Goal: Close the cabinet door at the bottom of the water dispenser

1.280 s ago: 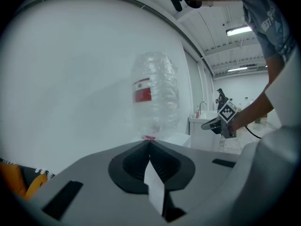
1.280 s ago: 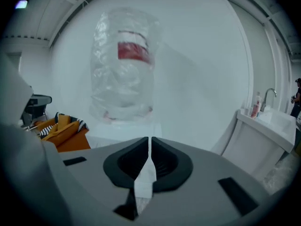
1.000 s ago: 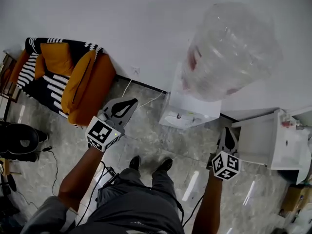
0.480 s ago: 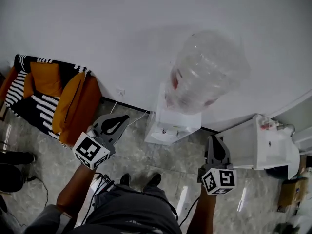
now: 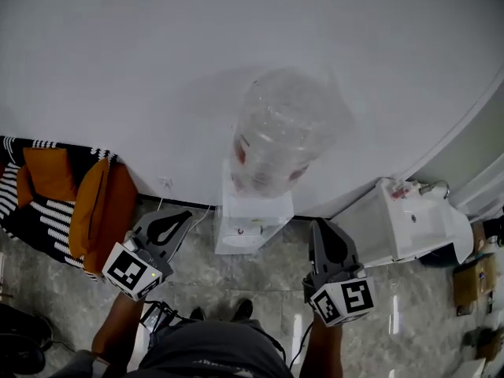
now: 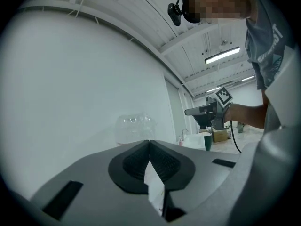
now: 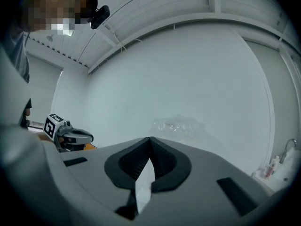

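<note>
Well, bottle (image 5: 279,136): clear, crinkly plastic, rounded
dispenser (image 5: 253,227): white, boxy
left gripper (image 6: 149,143): grey, ribbed inside, pressed together, empty
right gripper (image 7: 149,139): likewise pressed together, empty

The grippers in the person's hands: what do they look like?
Both the left gripper and right gripper are grey wedge-shaped shells with black ribbed pads, each carrying a white cube with black square markers. Black cables hang behind; grey shirt.

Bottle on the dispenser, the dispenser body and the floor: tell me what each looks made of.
Bottle: likely clear plastic; the wall shows through its ribbed, glinting sides.
Dispenser body: white, smooth, faintly glossy; probably moulded plastic, though painted metal cannot be excluded.
Floor: grey veined stone or stone-look tile, polished, with bright light streaks reflected in it.
</note>
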Demonstrator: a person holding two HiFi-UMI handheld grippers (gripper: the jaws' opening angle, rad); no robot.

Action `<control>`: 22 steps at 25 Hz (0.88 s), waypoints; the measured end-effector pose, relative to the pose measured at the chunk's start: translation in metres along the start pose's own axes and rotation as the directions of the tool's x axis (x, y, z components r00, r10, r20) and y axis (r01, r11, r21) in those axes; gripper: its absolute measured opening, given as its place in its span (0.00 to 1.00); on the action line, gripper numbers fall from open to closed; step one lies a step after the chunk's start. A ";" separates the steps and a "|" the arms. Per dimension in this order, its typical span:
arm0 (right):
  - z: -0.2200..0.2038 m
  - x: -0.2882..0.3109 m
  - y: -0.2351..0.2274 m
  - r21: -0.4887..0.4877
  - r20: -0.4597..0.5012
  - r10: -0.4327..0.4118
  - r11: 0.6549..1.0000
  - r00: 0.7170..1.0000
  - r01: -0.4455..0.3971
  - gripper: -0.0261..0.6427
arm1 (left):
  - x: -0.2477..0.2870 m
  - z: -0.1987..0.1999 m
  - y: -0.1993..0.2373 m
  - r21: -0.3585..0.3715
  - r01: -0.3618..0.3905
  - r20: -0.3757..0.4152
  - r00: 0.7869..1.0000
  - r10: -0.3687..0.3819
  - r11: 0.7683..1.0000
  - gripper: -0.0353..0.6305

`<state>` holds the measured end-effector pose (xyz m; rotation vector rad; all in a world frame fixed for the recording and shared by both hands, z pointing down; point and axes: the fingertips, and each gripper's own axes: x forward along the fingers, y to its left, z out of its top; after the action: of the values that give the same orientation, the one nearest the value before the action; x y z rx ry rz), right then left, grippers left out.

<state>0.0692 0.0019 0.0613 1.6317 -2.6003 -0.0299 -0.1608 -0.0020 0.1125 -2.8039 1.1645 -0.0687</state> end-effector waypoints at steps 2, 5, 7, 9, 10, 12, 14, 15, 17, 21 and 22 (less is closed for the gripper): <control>0.009 -0.006 0.002 0.000 0.016 -0.003 1.000 1.000 0.003 0.08 | -0.001 0.008 -0.005 0.011 0.018 0.013 1.000 -0.018 1.000 0.08; 0.020 -0.012 0.006 0.000 0.031 -0.006 1.000 1.000 0.006 0.08 | -0.002 0.017 -0.011 0.031 0.042 0.027 0.999 -0.043 0.999 0.08; 0.025 -0.015 0.009 -0.016 0.032 -0.007 1.000 0.999 0.008 0.08 | -0.003 0.021 -0.014 0.027 0.052 0.027 0.998 -0.053 0.998 0.08; 0.026 -0.017 0.009 -0.034 0.024 -0.013 0.999 1.000 0.013 0.08 | -0.003 0.024 -0.015 0.034 0.058 0.030 0.998 -0.059 0.998 0.08; 0.026 -0.017 0.008 -0.035 0.020 -0.016 0.999 1.000 0.017 0.08 | -0.003 0.024 -0.014 0.043 0.059 0.033 0.998 -0.061 0.997 0.08; 0.024 -0.017 0.007 -0.028 0.016 -0.020 0.999 1.000 0.021 0.08 | -0.002 0.022 -0.013 0.050 0.058 0.031 0.998 -0.060 0.997 0.08; 0.021 -0.017 0.007 -0.020 0.011 -0.020 1.000 1.000 0.020 0.08 | -0.003 0.019 -0.012 0.044 0.056 0.025 0.998 -0.057 0.997 0.08; 0.020 -0.017 0.006 -0.019 0.007 -0.019 1.000 1.000 0.019 0.08 | -0.003 0.017 -0.012 0.042 0.055 0.024 0.998 -0.056 0.998 0.08; 0.018 -0.016 0.005 -0.016 -0.003 -0.022 1.000 1.000 0.022 0.08 | -0.004 0.016 -0.011 0.039 0.053 0.021 0.998 -0.054 0.998 0.08; 0.014 -0.015 0.003 -0.011 -0.016 -0.025 1.000 1.000 0.025 0.08 | -0.005 0.012 -0.009 0.034 0.047 0.013 0.999 -0.048 0.998 0.08; 0.014 -0.015 0.003 -0.013 -0.017 -0.025 1.000 1.000 0.025 0.08 | -0.005 0.012 -0.008 0.032 0.047 0.013 0.999 -0.047 0.998 0.08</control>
<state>0.0723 0.0164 0.0470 1.6530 -2.5614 -0.0329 -0.1575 0.0086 0.1016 -2.7998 1.0847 -0.0710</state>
